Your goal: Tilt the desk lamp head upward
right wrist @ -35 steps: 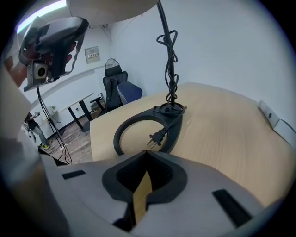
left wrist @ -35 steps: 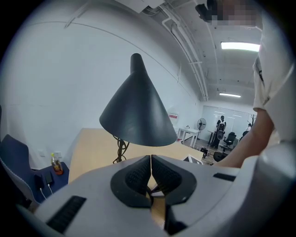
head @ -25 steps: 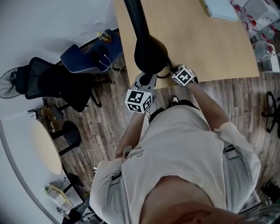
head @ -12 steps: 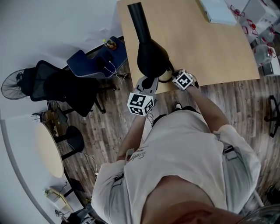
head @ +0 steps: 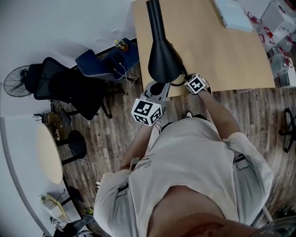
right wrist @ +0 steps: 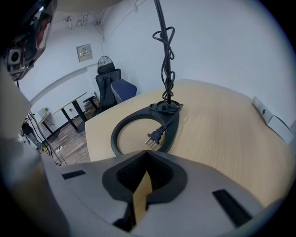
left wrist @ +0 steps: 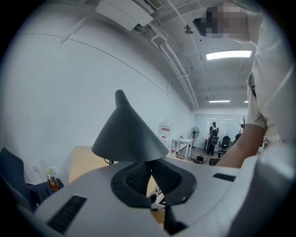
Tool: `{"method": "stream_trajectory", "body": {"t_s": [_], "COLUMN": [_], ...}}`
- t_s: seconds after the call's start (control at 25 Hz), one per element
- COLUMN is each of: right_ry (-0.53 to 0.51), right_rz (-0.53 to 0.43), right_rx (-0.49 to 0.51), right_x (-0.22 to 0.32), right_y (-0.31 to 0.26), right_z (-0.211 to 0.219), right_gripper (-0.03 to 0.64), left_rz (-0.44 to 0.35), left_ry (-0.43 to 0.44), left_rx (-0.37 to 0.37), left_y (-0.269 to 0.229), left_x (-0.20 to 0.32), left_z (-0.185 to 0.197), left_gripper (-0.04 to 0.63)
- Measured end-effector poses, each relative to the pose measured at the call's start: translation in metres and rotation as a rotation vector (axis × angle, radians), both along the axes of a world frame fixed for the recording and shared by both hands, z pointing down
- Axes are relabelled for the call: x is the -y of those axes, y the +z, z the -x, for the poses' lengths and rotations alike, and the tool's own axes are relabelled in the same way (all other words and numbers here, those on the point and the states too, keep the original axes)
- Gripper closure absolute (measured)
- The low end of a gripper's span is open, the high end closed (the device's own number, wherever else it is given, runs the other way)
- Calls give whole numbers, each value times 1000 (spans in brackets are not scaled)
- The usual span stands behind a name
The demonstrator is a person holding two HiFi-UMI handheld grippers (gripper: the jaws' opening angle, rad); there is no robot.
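Left tool (left wrist: pixel 150 163) sits right under the lamp head (left wrist: pixel 127 134), jaws closed and, best I can tell, nipping its near rim, with the cone's long axis running up and away from it. Right tool (right wrist: pixel 147 155) is closed on nothing, just short of the lamp base (right wrist: pixel 172 124) on the table (right wrist: pixel 222 134), so I'd guess the lift is the left one's job.

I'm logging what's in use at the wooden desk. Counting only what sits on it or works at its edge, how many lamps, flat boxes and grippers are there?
Lamp: 1
Box: 1
Grippers: 2, the left gripper and the right gripper
Total: 4
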State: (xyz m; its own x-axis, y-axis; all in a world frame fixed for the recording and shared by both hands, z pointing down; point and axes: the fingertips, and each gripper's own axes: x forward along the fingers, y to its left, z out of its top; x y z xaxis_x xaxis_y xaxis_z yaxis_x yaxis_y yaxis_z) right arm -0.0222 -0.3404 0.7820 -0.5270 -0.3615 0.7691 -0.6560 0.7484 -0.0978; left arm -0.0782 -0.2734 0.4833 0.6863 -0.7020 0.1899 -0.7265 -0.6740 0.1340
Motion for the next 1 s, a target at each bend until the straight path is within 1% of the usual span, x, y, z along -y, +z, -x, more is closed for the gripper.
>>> {"method": "stream_trajectory", "body": {"t_s": [0.24,0.6,1.0], "right_ry": [11,41,22], "right_rz": [21,33,11], "right_rx": [19,23,-8], "right_x": [0,1,3], "right_y": [4,3,1], "right_z": [-1,2,3], "right_gripper": [621,621,621], "left_rz": [-48,-55,-187], "left_ry": [17,10,-19], "left_rx": [-65,-117,-149], "left_y": [-41,-85,-152], "left_x": [-20,-26,-25], "left_z": [1,6,0], "left_gripper": [580,580,580]}}
